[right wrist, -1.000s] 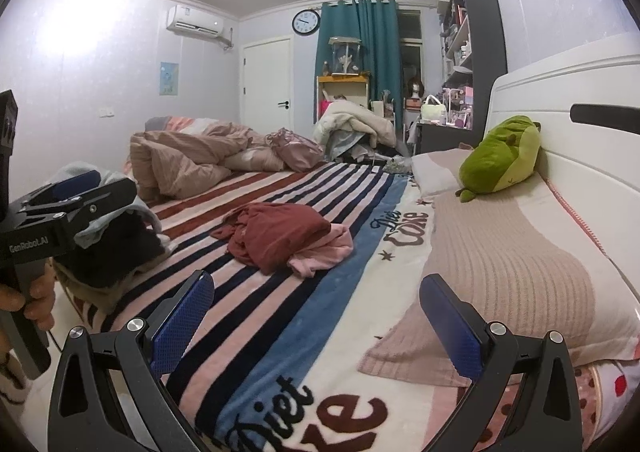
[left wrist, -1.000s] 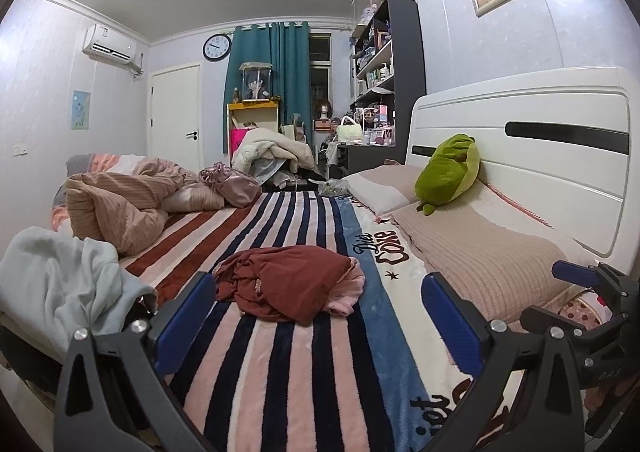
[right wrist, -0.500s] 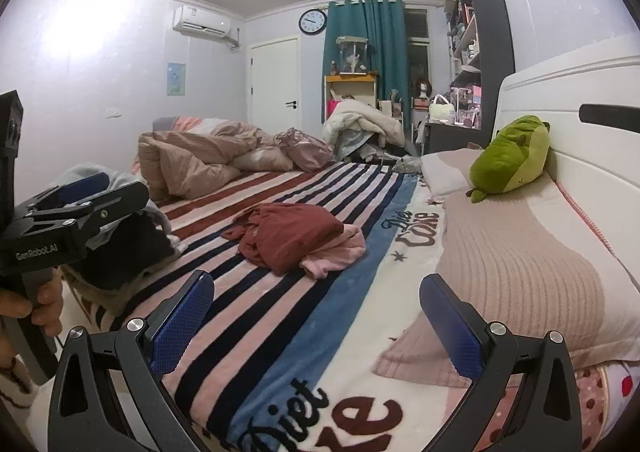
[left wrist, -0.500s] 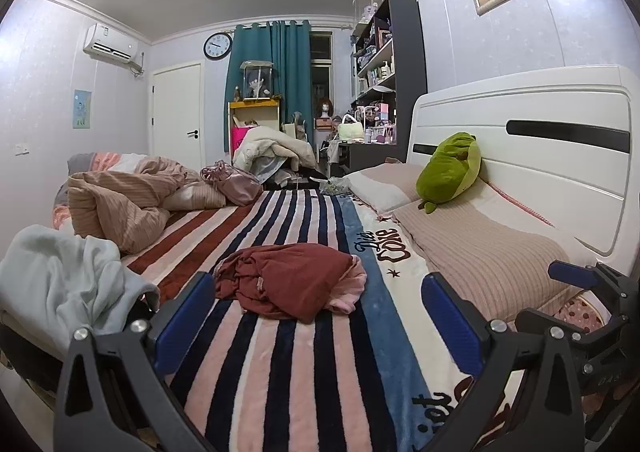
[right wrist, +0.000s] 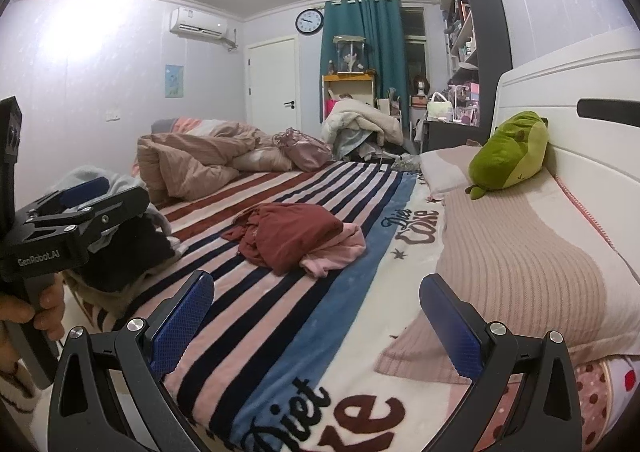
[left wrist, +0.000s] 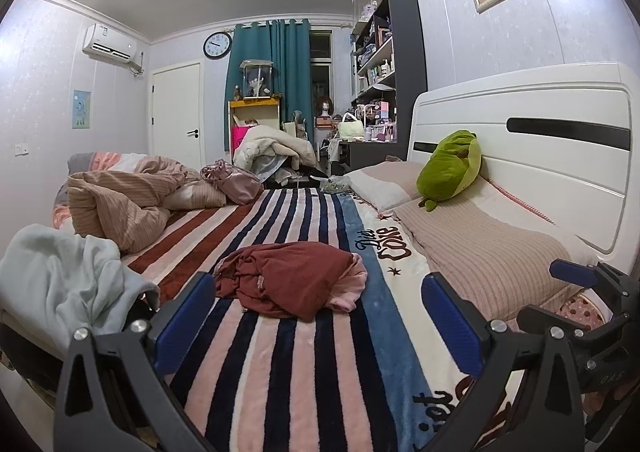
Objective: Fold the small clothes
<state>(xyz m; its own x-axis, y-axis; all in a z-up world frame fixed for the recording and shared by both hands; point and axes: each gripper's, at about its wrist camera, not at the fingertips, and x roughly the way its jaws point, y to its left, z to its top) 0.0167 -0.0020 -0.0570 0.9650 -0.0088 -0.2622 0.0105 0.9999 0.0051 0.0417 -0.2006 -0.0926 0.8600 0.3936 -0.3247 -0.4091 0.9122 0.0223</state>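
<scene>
Right now I hold both tools low over the near edge of the bed, each with its blue pads spread wide and nothing between them, because I have not yet reached anything to fold. My left gripper [left wrist: 316, 316] points almost straight at the work; my right gripper [right wrist: 316, 316] sits off to its side, nearer the long ribbed pillow [right wrist: 528, 272], so the two can come at the cloth from opposite edges. Below and just ahead of the pads is only the striped blanket [left wrist: 288, 364], a flat, soft surface that should serve well for spreading a garment. Ahead of the left gripper, well short of contact, lies the maroon garment [left wrist: 288, 276], crumpled in a heap with a pink piece [left wrist: 348, 292] poking out at its right side; from the right gripper it sits ahead and to the left. I judge it must be pulled flat before any fold. To the left of my left gripper a pale blue fleece [left wrist: 60, 276] is bunched at the bed's edge. Farther ahead and left is a rumpled tan duvet [left wrist: 128, 204], and ahead to the right a green plush toy [left wrist: 448, 168] leans on the white headboard [left wrist: 540, 156].
</scene>
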